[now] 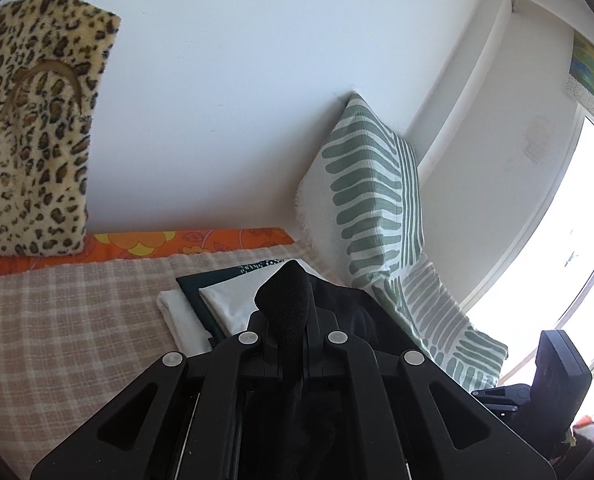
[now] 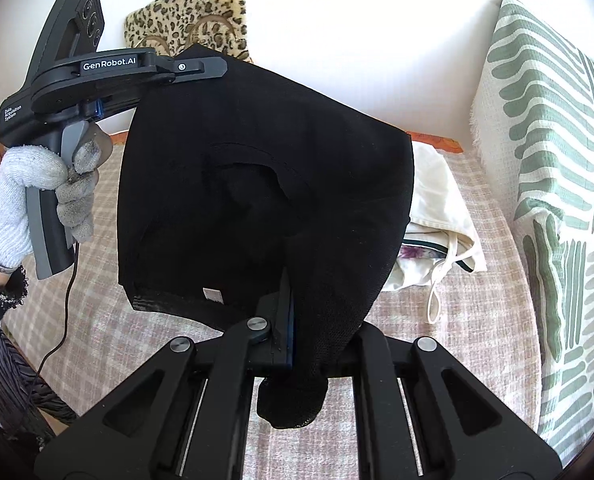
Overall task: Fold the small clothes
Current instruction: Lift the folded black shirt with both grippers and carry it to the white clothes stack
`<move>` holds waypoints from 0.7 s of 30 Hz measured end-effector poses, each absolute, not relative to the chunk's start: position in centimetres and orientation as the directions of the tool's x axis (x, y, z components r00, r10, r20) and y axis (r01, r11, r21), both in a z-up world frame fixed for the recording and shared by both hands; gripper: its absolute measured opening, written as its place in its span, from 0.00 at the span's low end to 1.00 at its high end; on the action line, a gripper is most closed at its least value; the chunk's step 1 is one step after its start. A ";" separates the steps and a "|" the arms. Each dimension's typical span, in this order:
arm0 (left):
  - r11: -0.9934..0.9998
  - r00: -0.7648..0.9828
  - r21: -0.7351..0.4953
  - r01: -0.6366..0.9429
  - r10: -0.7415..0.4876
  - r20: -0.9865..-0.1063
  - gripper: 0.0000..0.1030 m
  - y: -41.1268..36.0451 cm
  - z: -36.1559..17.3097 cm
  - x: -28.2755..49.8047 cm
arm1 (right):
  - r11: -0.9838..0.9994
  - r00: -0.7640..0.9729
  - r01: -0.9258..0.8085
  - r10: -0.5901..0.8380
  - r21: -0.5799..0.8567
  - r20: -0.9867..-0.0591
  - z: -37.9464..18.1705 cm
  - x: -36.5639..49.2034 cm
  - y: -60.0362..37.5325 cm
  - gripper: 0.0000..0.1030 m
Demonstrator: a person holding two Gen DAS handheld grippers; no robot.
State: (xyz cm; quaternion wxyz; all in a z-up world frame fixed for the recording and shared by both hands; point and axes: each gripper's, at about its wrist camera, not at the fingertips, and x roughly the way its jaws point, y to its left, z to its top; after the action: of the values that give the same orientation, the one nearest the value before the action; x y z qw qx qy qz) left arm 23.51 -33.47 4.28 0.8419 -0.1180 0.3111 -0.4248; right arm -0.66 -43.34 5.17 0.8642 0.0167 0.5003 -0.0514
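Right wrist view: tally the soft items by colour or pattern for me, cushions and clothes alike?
Black: 1, the black garment, held up by both tongs, left tongs and right tongs.
White or cream: 1 pile, the folded pile.
Leopard print: 1, the leopard cushion.
Green and white: 1, the striped cushion.
Total: 4.

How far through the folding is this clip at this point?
Done: a stack of folded clothes lies on the checked blanket, seen also from the right wrist. In hand: a black garment is held up in the air, the left gripper and the right gripper each shut on a corner. Left: this piece is not yet folded or laid down. No other loose clothes are visible.
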 end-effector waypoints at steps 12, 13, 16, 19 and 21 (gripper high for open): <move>0.619 0.454 -0.447 0.646 -0.782 -0.426 0.04 -39.7 2.9 27.4 | 0.978 0.450 0.119 -0.209 -0.174 -0.868 4.6 3.0 -50.8 0.08; 0.621 0.456 -0.447 0.644 -0.781 -0.427 0.04 -40.1 2.7 27.8 | 0.978 0.449 0.119 -0.207 -0.172 -0.869 4.4 3.4 -51.4 0.08; 0.630 0.464 -0.447 0.636 -0.774 -0.430 0.04 -41.2 2.2 28.9 | 0.980 0.450 0.119 -0.199 -0.162 -0.871 3.5 4.8 -53.2 0.08; 0.650 0.482 -0.438 0.621 -0.757 -0.441 0.04 -41.7 1.7 30.1 | 0.981 0.450 0.117 -0.191 -0.154 -0.873 2.5 6.0 -54.5 0.08; 0.664 0.492 -0.432 0.611 -0.745 -0.450 0.04 -41.9 1.2 30.9 | 0.985 0.451 0.110 -0.172 -0.137 -0.876 1.7 6.7 -55.4 0.08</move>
State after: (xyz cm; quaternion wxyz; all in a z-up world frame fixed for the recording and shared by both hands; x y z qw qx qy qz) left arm 30.90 -41.90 1.18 0.8571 -0.1078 0.3121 -0.3954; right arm 6.75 -55.40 1.70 0.8512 -0.0299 0.5174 -0.0828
